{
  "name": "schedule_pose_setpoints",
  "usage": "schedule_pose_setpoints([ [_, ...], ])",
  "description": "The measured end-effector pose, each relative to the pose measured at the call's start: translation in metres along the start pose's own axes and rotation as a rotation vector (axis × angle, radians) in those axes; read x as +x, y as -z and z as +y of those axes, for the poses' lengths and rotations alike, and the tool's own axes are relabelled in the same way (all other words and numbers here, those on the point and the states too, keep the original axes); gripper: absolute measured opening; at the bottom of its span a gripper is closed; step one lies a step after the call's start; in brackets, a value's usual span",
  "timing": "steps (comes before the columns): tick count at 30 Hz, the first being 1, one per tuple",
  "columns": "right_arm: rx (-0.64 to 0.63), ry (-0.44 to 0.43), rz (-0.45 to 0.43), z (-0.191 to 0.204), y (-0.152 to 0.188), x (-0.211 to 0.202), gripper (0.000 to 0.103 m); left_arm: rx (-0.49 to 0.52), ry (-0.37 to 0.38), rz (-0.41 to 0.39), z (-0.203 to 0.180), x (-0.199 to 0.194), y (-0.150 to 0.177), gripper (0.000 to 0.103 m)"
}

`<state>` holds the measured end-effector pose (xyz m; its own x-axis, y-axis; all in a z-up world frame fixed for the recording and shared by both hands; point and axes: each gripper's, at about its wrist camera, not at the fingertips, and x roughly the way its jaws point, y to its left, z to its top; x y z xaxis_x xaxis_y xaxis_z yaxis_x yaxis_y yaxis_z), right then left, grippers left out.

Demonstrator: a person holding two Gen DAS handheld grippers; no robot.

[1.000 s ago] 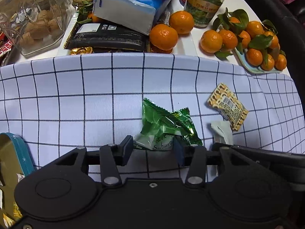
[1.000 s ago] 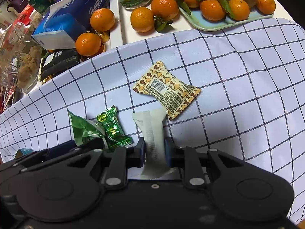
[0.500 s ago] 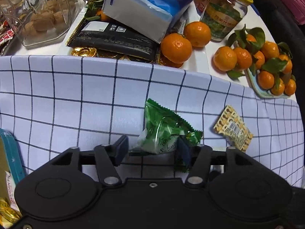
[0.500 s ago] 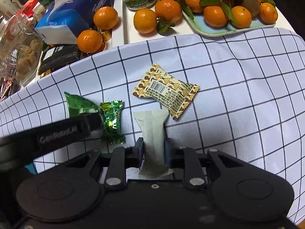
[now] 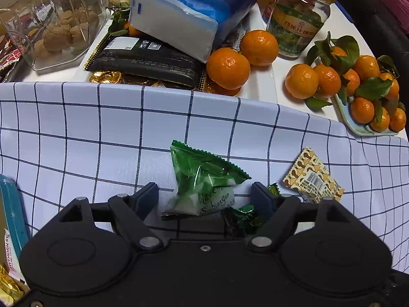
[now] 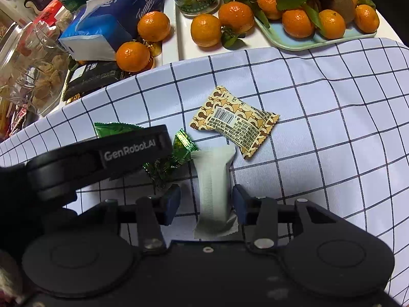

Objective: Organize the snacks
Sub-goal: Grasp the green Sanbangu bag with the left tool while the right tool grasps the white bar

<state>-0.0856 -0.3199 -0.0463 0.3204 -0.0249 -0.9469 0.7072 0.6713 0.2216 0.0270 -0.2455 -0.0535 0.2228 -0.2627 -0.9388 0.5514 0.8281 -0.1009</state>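
The left gripper [image 5: 204,194] has just spread its jaws wide around a crinkly green foil packet [image 5: 204,179] on the checked cloth [image 5: 102,128]; the right gripper [image 6: 205,199] jaws, just loosened, flank a matte pale sachet [image 6: 213,186] lying flat.

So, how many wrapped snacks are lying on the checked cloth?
4: large green packet, small green candy beside it, pale packet between the right jaws, brown patterned packet farther back.

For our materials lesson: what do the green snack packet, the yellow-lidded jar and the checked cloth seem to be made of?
Green snack packet: glossy plastic film, part clear; crinkled, serrated edges.
Yellow-lidded jar: clear glass, probably; contents show through, paper label, lid likely metal.
Checked cloth: matte woven fabric; it drapes and ripples.
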Motion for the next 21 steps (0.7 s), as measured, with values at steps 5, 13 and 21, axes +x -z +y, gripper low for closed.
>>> schedule_pose_setpoints([
  [5,-0.039,-0.005,0.028,0.002,-0.003,0.001,0.048,-0.062,-0.022,0.027,0.011,-0.003,-0.005,0.057],
  [13,-0.065,0.042,0.056,0.004,-0.003,0.001,0.039,-0.091,0.025,0.072,0.025,-0.007,-0.003,0.055],
  [21,-0.115,0.054,0.069,0.004,0.009,-0.006,0.023,-0.152,0.103,0.191,0.045,-0.014,0.017,0.055],
])
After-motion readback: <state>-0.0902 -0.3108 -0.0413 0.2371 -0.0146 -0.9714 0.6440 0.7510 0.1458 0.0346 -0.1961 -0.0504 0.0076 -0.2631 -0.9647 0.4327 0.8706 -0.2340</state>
